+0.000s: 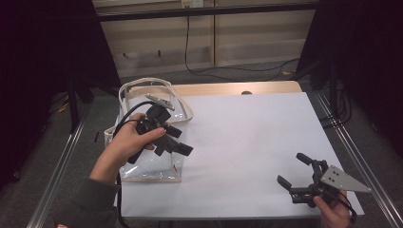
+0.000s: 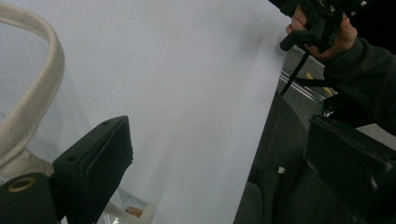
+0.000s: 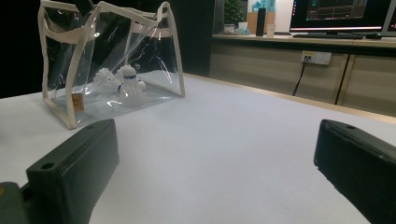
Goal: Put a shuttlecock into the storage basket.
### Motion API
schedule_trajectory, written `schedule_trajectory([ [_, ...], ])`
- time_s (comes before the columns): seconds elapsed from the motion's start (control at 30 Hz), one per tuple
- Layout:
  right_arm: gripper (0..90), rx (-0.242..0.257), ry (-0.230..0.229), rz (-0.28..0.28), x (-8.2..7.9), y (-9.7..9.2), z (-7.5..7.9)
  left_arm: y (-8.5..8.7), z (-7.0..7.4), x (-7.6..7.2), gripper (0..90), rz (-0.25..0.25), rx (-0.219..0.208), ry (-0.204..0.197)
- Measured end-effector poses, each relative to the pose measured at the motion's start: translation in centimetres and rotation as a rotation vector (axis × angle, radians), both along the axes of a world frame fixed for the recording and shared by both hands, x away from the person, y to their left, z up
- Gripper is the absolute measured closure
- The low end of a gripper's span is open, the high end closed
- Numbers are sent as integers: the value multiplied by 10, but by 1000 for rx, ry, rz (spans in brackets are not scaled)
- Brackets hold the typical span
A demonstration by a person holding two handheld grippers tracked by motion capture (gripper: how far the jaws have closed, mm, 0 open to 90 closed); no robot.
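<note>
The right gripper (image 3: 219, 172) holds its two black jaws wide apart over the white table top (image 3: 224, 140), gripping nothing. Toward the table's far left corner stands a clear plastic bag with cream fabric trim (image 3: 74, 60), upright, with white feathered shuttlecocks (image 3: 123, 84) lying inside on its bottom.

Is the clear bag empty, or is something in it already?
Not empty. In the right gripper view the clear bag stands upright on the table with white shuttlecocks lying on its bottom.
</note>
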State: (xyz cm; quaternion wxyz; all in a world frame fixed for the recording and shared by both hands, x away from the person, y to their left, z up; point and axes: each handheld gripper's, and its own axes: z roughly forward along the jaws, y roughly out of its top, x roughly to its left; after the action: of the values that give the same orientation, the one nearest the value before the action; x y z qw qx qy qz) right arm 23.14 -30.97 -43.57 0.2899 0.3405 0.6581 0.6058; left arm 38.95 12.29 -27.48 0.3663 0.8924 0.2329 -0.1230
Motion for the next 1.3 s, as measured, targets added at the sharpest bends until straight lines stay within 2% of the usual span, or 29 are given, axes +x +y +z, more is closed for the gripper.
schedule_trajectory([
  [0.6, 0, -2, 0, -1, 0, 0, 0, 2, -16, -6, 80, -18, -9, 27],
  [1.3, 0, -4, -2, 0, 0, 0, 0, 5, -30, -11, 80, -25, -8, 40],
])
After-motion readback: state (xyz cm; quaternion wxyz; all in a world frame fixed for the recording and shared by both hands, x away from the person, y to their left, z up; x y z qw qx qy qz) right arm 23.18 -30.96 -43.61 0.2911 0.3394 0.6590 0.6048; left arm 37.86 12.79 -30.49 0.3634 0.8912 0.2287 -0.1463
